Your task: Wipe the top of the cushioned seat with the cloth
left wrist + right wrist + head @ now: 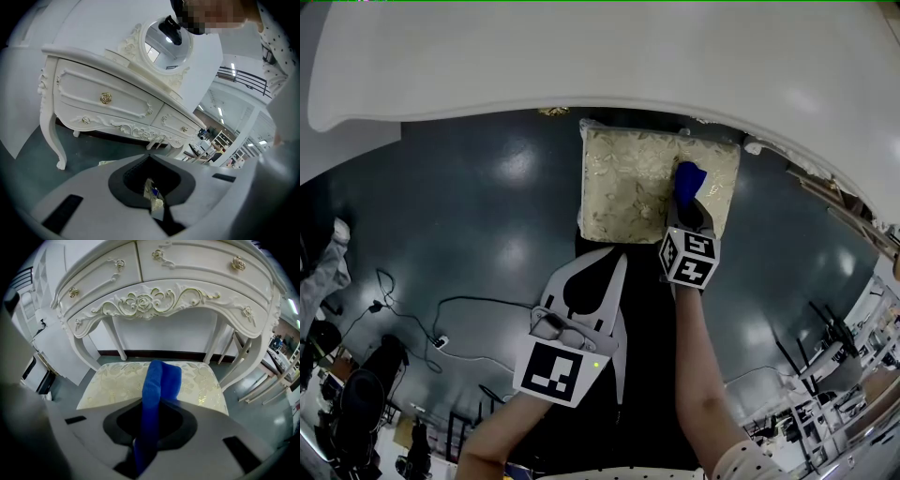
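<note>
We note the right gripper (686, 199) clamped on the blue cloth (689, 176) above the cushioned seat's (623, 187) right edge, with the unwiped top lying to its left, while the left gripper (602, 272), closed and empty, hangs farther off.

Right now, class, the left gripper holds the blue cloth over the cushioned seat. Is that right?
Wrong gripper. The right gripper is shut on the blue cloth over the cushioned seat, as the right gripper view shows. The left gripper is empty.
</note>
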`<state>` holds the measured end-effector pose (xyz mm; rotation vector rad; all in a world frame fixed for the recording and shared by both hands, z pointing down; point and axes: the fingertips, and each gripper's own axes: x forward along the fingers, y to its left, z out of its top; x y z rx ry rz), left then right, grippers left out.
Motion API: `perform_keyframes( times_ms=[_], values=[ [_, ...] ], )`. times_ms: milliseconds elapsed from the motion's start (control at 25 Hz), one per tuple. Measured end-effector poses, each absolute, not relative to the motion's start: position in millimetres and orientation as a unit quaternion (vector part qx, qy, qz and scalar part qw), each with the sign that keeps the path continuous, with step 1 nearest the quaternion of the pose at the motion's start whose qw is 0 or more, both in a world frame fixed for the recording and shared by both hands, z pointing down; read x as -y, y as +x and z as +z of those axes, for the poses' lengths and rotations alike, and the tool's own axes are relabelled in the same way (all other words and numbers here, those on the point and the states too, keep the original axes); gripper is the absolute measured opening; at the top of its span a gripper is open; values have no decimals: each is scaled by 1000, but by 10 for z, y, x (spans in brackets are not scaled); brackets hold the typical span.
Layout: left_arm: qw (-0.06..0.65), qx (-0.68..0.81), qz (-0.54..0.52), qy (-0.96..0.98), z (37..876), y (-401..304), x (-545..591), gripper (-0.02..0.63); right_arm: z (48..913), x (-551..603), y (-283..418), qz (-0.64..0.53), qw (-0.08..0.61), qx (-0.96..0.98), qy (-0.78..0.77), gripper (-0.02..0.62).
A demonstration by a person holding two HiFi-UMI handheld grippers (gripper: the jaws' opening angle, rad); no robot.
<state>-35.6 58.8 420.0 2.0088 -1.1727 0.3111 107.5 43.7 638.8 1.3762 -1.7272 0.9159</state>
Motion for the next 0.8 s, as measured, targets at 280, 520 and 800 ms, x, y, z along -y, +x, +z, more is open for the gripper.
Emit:
perform_keyframes(
  times_ms=[280, 520, 800],
  values=[
    [388, 464, 121, 787, 4202, -419, -639, -3, 6378, -466, 887, 357, 360, 681, 529, 63],
    [387, 468, 118, 786, 4204, -461, -678, -3, 6386, -495, 744, 360, 355, 685, 525, 63],
    [388, 472, 116, 783, 4197, -526, -718, -3, 6376, -526, 559, 361, 350, 691, 519, 63]
  ],
)
